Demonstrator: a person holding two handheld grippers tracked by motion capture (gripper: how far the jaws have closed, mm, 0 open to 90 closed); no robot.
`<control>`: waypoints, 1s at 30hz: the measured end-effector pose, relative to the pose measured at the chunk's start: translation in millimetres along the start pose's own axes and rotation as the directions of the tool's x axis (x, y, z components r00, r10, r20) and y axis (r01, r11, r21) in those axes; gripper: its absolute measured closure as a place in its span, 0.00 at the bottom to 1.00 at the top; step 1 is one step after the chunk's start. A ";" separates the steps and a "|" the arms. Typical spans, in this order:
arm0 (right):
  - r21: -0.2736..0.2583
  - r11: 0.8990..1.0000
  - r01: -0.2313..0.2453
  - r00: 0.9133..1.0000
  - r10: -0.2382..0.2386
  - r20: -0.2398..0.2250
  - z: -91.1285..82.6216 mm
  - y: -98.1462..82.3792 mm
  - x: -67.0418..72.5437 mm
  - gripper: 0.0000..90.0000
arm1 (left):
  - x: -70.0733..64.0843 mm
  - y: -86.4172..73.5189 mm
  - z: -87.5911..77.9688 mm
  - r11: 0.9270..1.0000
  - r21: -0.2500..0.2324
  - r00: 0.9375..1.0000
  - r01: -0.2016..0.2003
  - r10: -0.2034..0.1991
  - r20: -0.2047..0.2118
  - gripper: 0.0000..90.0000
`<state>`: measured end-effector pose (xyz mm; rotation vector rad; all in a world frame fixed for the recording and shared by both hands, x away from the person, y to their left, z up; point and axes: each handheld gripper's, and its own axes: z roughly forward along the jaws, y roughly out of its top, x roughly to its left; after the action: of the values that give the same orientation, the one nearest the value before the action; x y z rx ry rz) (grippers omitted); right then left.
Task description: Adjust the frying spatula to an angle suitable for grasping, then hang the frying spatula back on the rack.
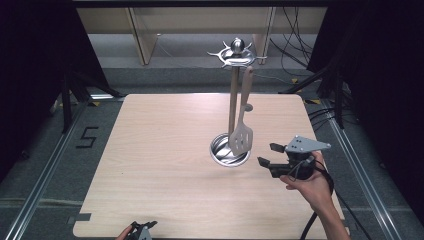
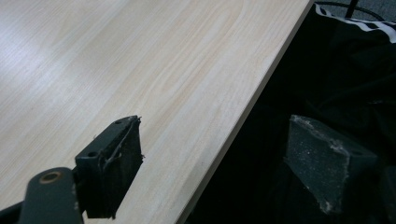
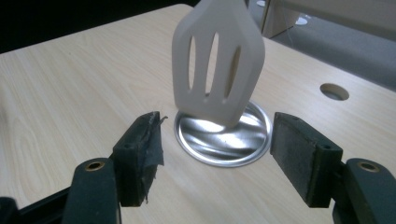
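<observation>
A pale slotted spatula [image 1: 241, 135] hangs from a hook on a metal utensil stand [image 1: 233, 100], its blade just above the stand's round steel base [image 1: 220, 150]. My right gripper [image 1: 269, 154], held in a hand, is just right of the base, level with the blade and pointing at it. In the right gripper view the spatula [image 3: 217, 65] hangs a little beyond the jaws. That gripper [image 3: 217, 128] is open, with nothing between the pads. My left gripper [image 1: 142, 227] rests at the table's near edge. It is open and empty, straddling the edge [image 2: 215, 126].
The light wooden table [image 1: 165, 150] has a small round hole [image 3: 334, 91] behind the stand. Black curtains flank both sides, and cables lie on the floor at the right. Wooden furniture legs stand beyond the far edge.
</observation>
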<state>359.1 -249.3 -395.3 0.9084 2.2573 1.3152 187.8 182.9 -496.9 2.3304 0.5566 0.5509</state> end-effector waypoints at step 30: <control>0.056 0.998 -0.024 1.000 0.025 -0.017 3.7 -27.6 7.2 0.36 | -1.9 0.9 -1.2 1.000 0.001 1.000 -0.023 0.023 -0.004 0.20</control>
<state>346.6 -251.8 -421.2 0.9504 2.3147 1.2814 185.8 181.8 -496.0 2.3399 0.5333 0.5661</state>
